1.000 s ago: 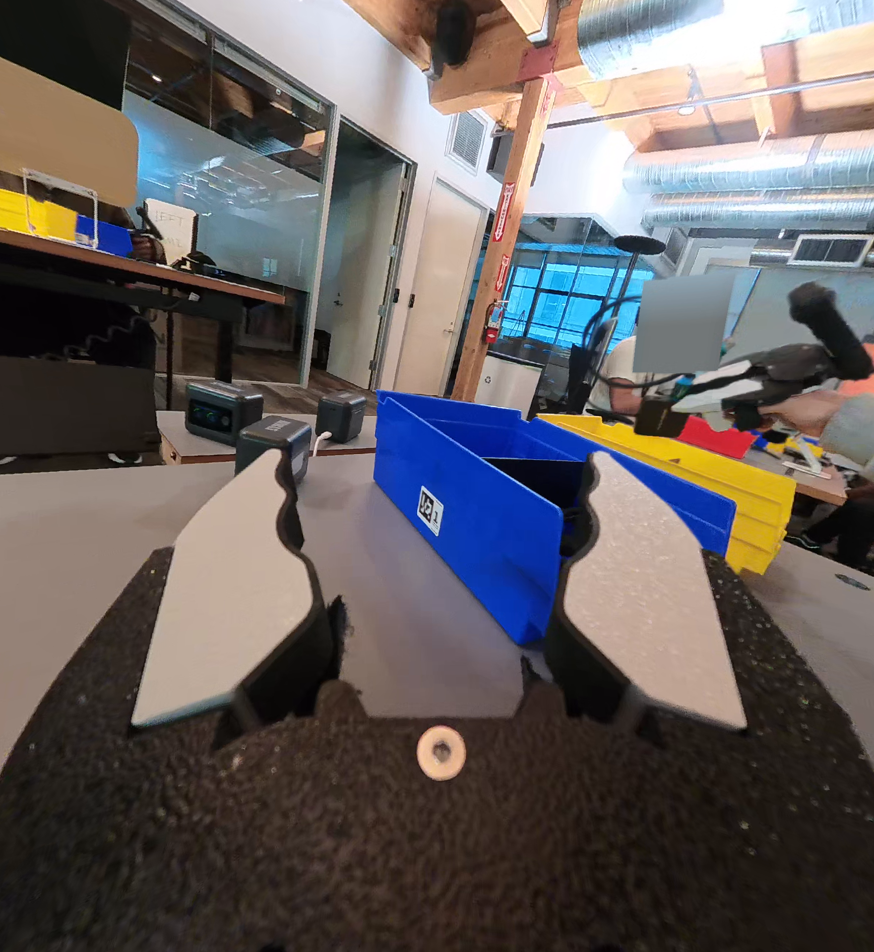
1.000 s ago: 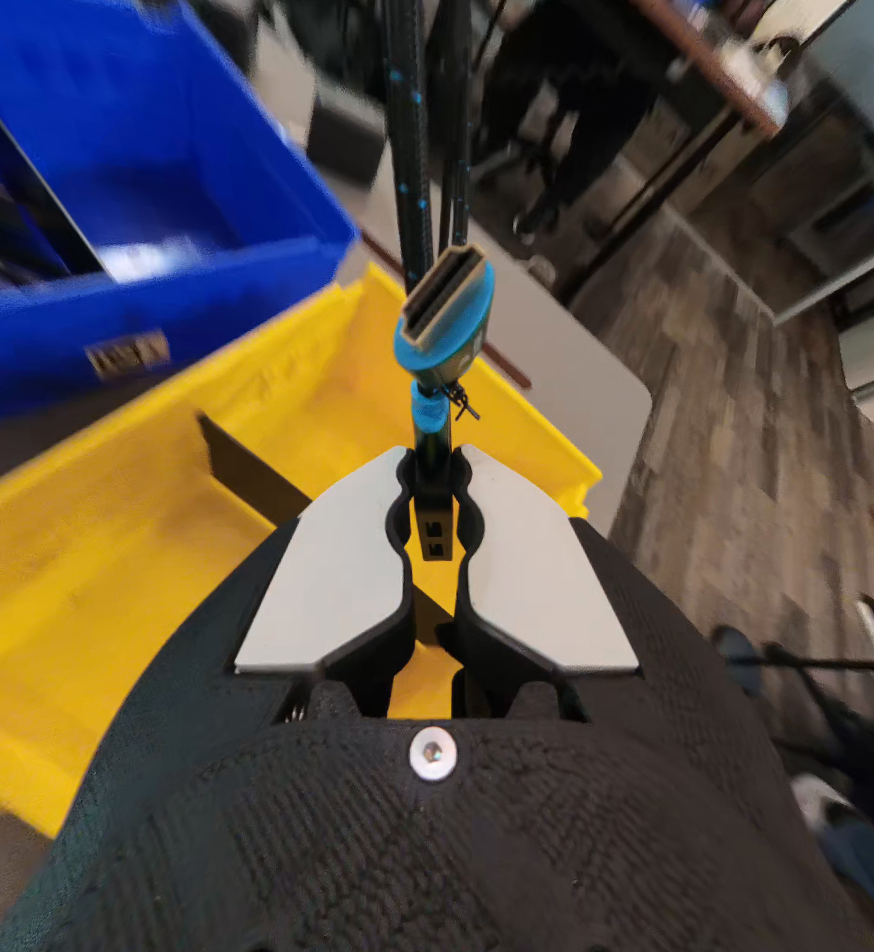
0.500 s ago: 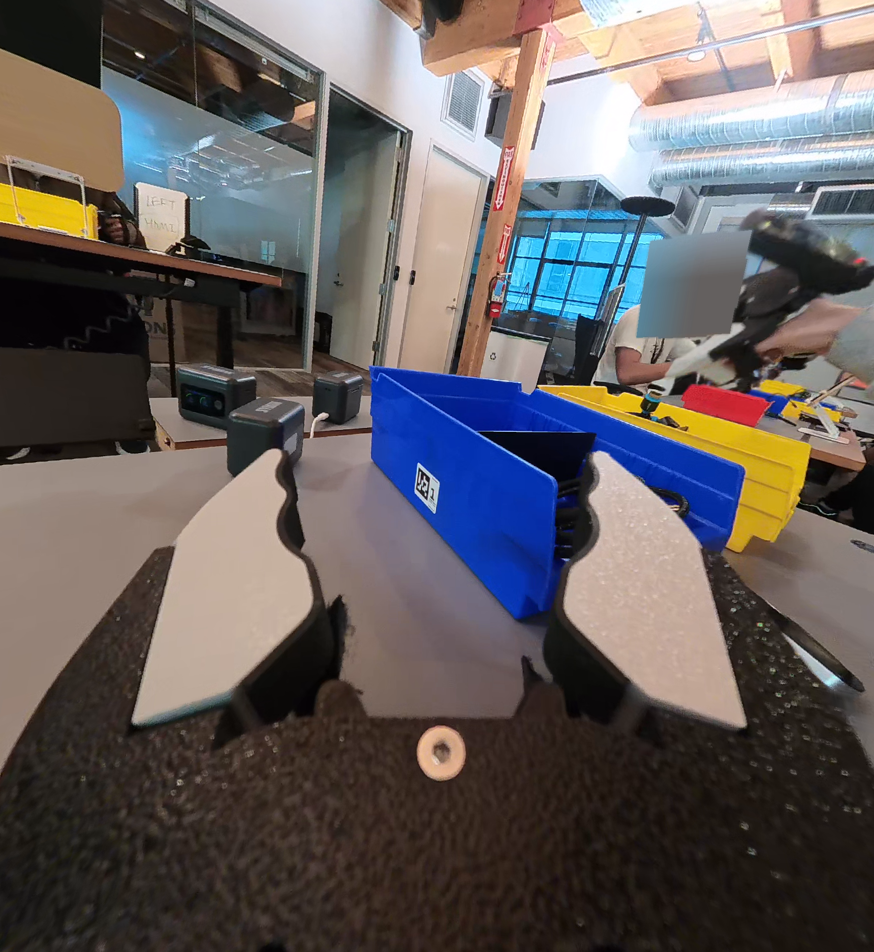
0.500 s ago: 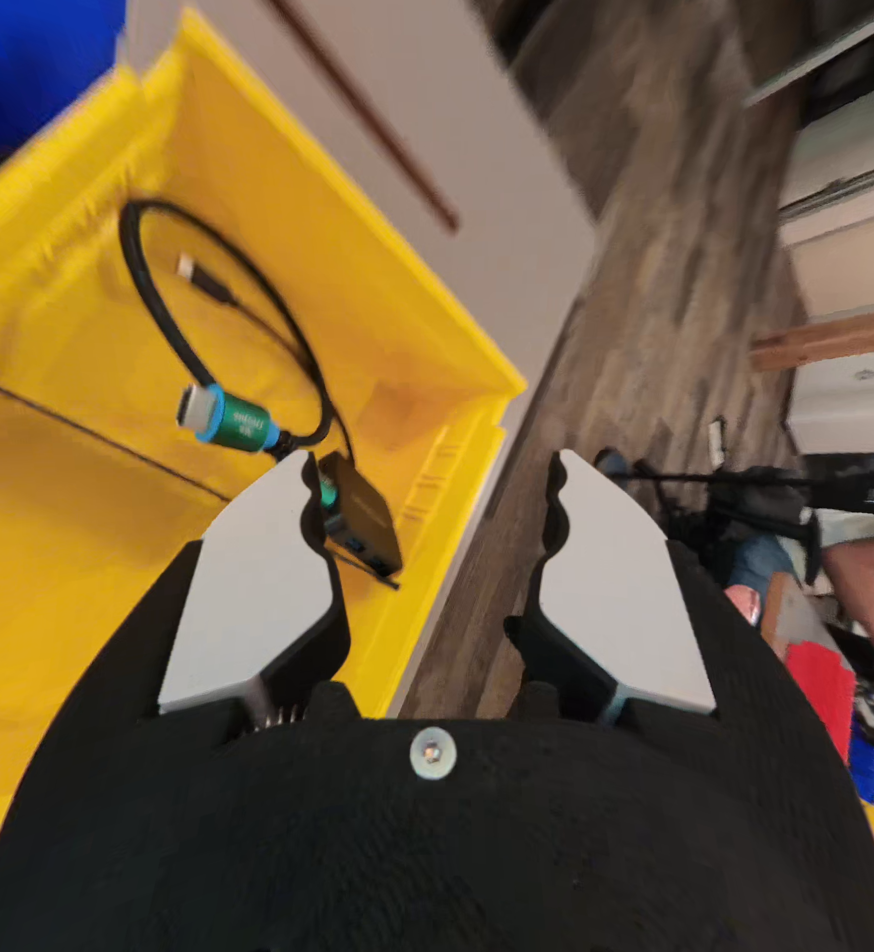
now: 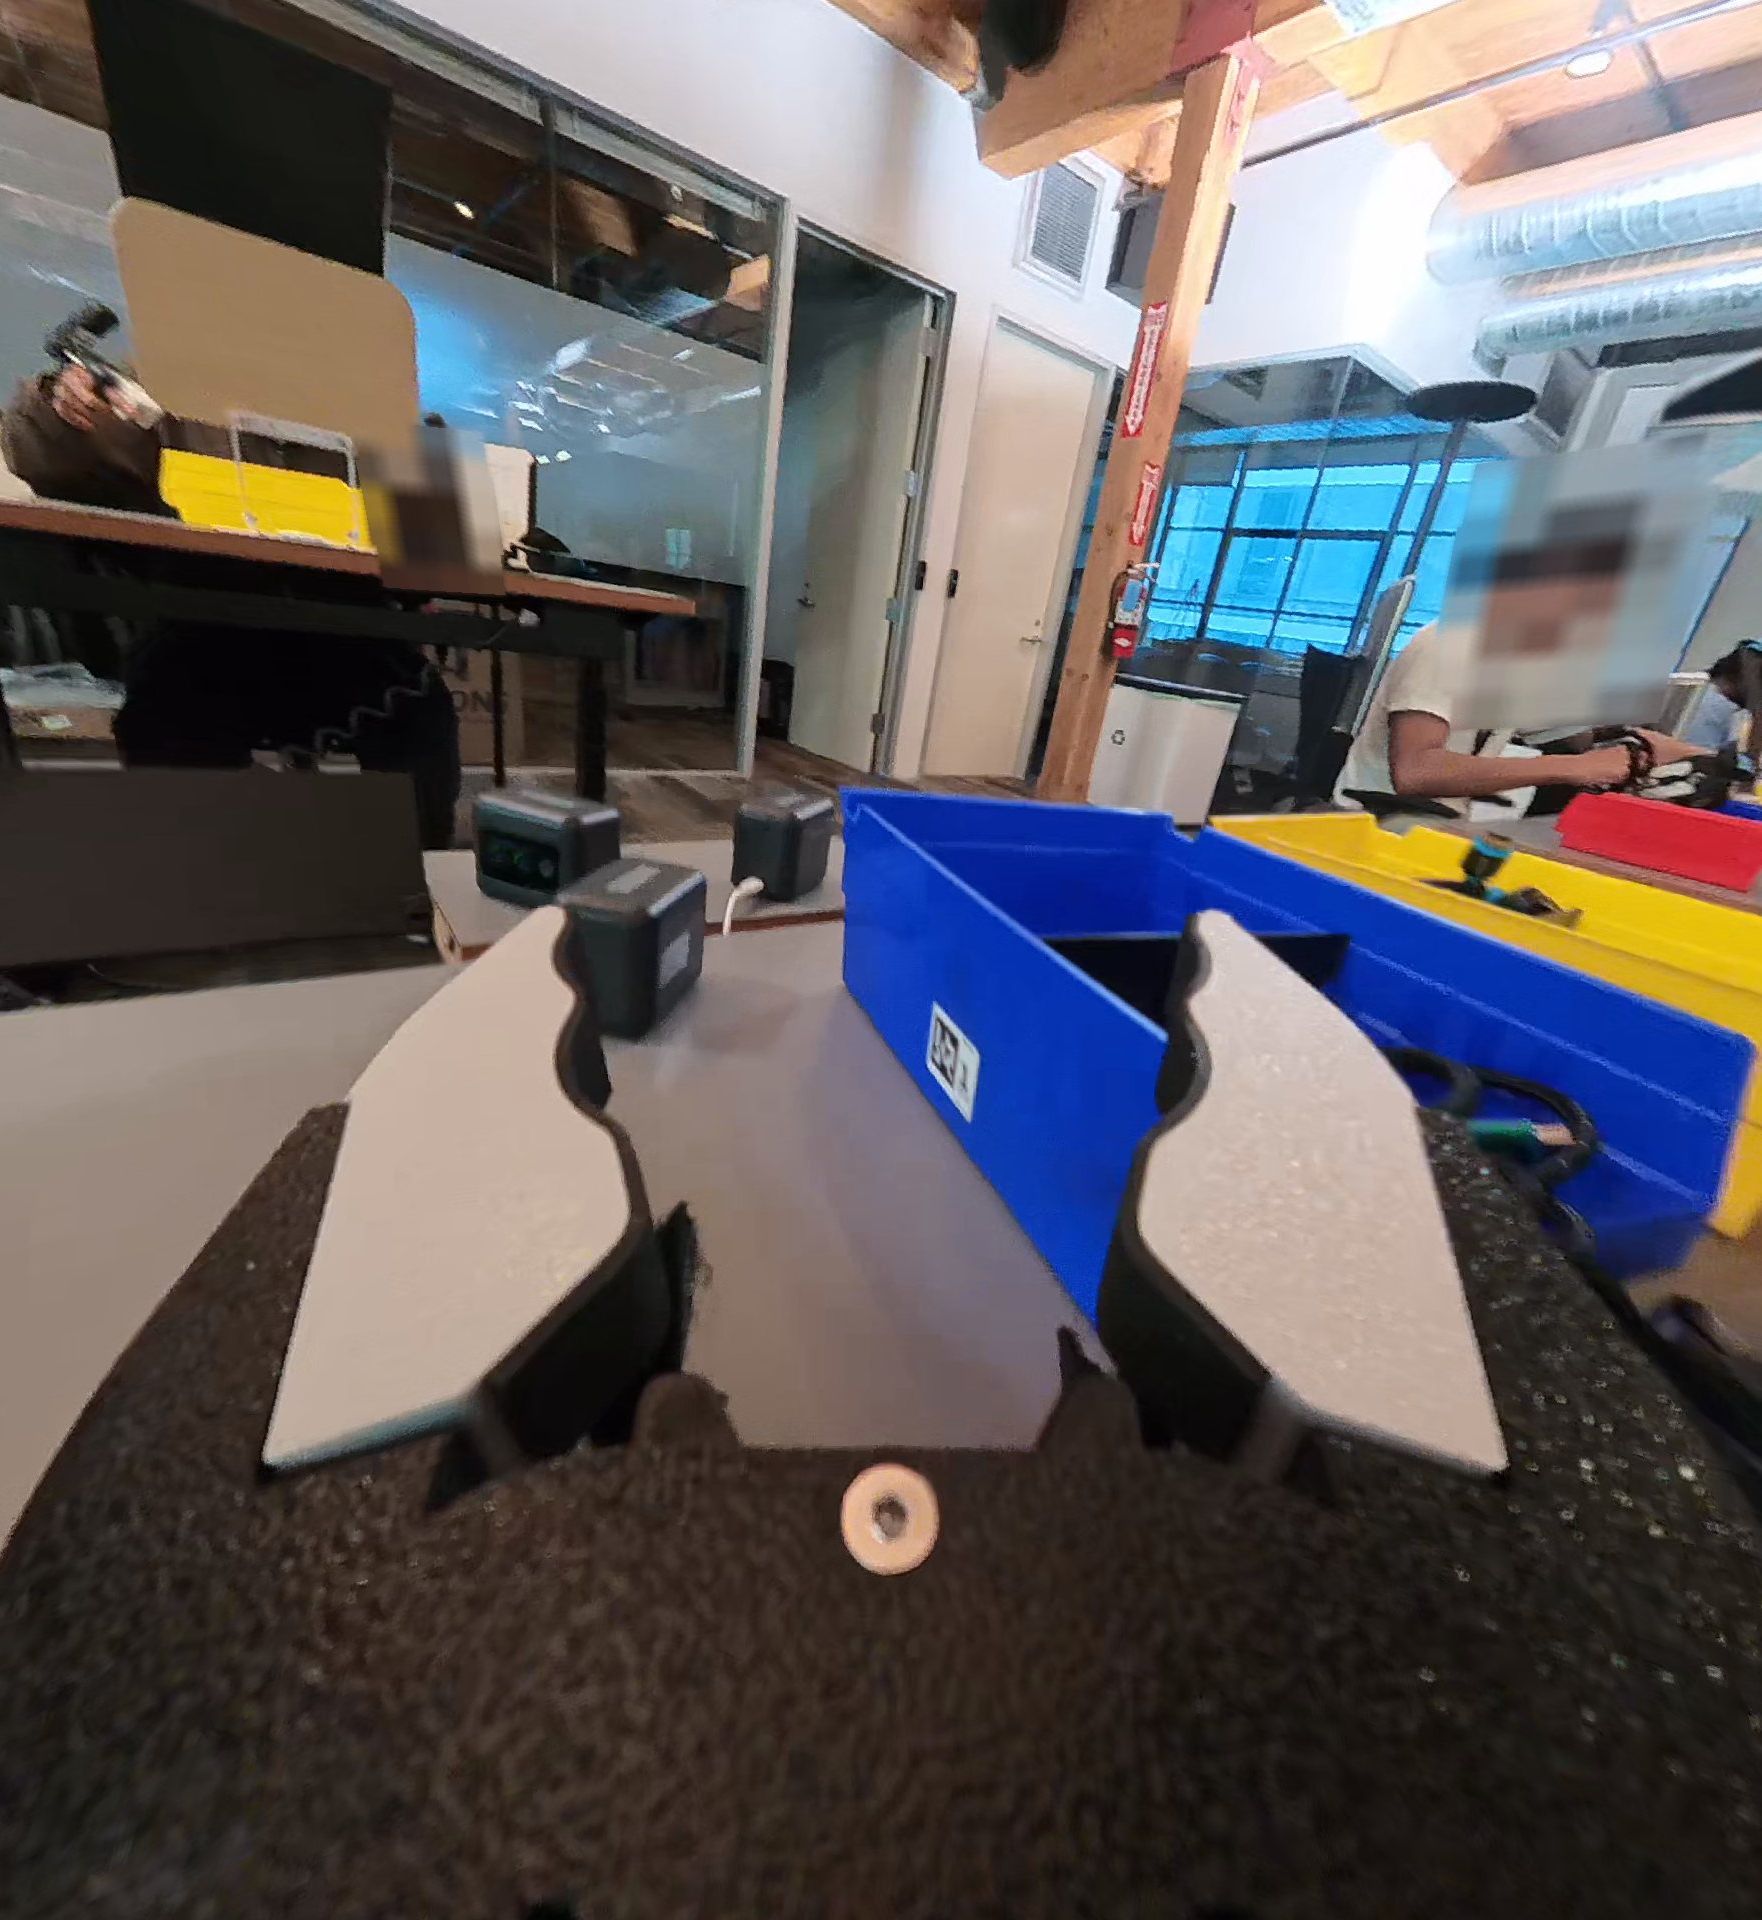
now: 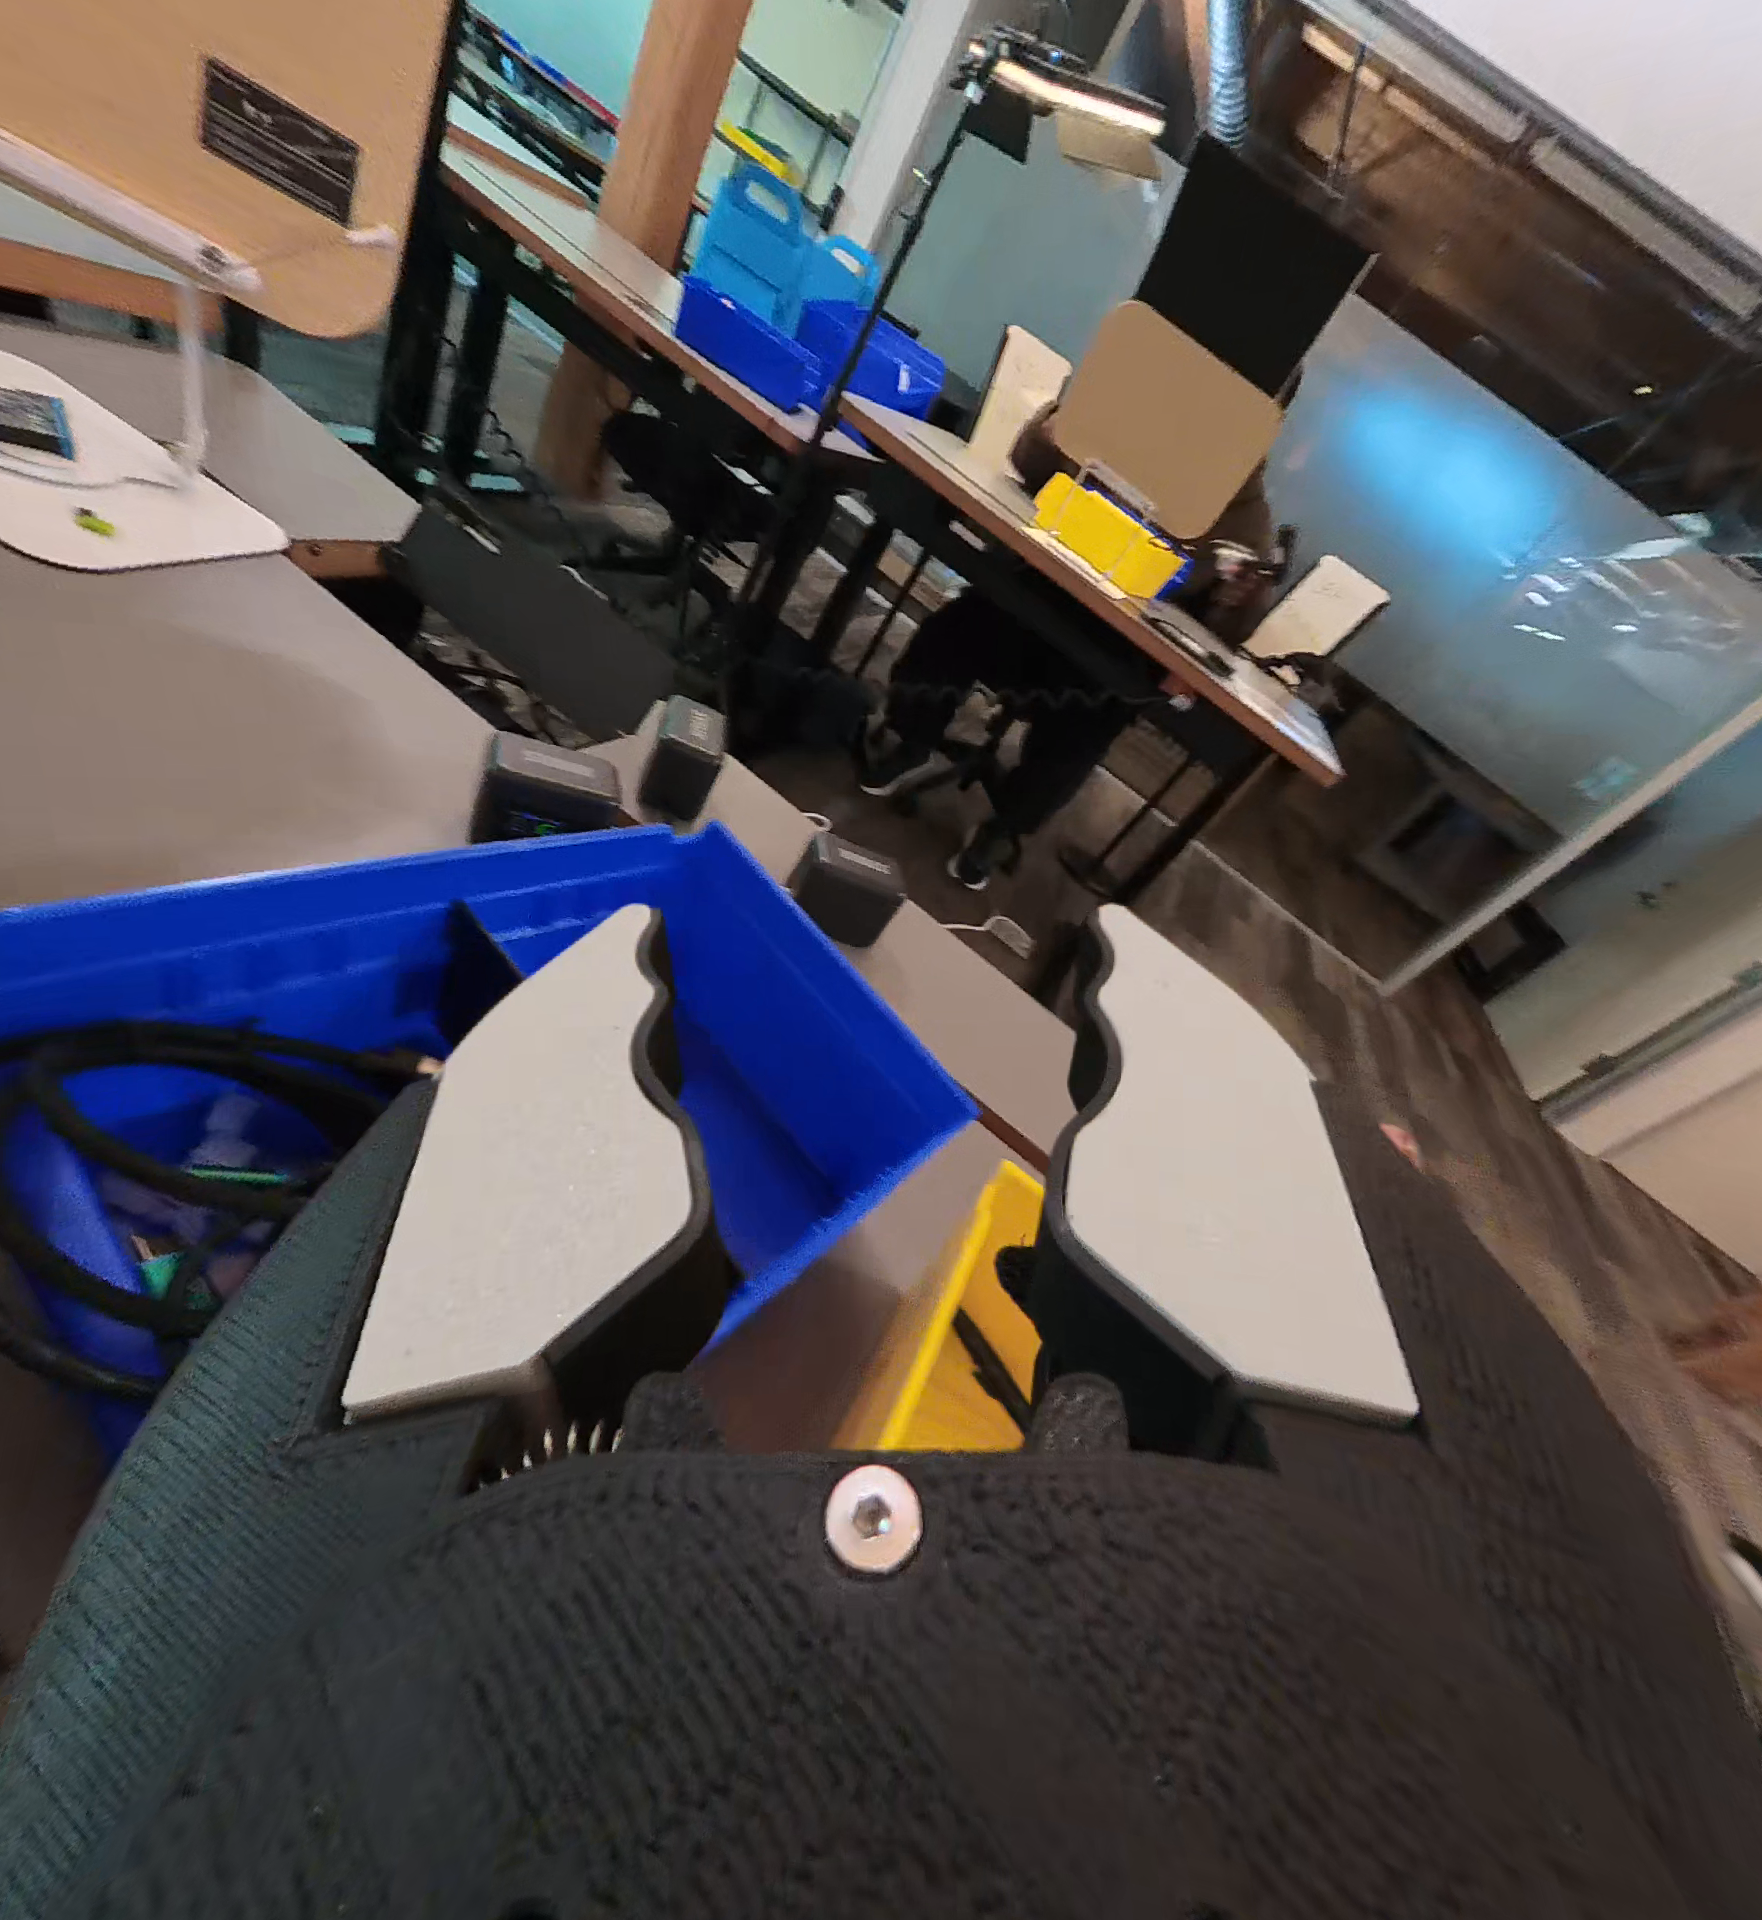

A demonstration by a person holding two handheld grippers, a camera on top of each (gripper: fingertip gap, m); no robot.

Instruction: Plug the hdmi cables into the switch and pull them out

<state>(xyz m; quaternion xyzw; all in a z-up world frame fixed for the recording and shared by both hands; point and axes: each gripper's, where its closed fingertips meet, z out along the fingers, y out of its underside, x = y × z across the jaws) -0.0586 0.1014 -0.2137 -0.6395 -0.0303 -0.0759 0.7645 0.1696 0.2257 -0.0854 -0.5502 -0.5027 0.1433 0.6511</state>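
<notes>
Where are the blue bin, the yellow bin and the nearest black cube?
blue bin (image 5: pixel 1012 997): left wrist view, near side wall.
yellow bin (image 5: pixel 1604 940): left wrist view, near rim.
black cube (image 5: pixel 648 951): left wrist view, front face.

A blue bin (image 5: pixel 1012 997), open-topped and split by a black divider (image 5: pixel 1116 951), is set on the grey table (image 5: pixel 129 1091), a small label fixed to its near end; tangled black cables (image 6: pixel 77 1174) are piled in one compartment. Just beside it a yellow bin (image 5: pixel 1635 935) is placed, a teal-tipped cable (image 5: pixel 1485 868) lying inside
</notes>
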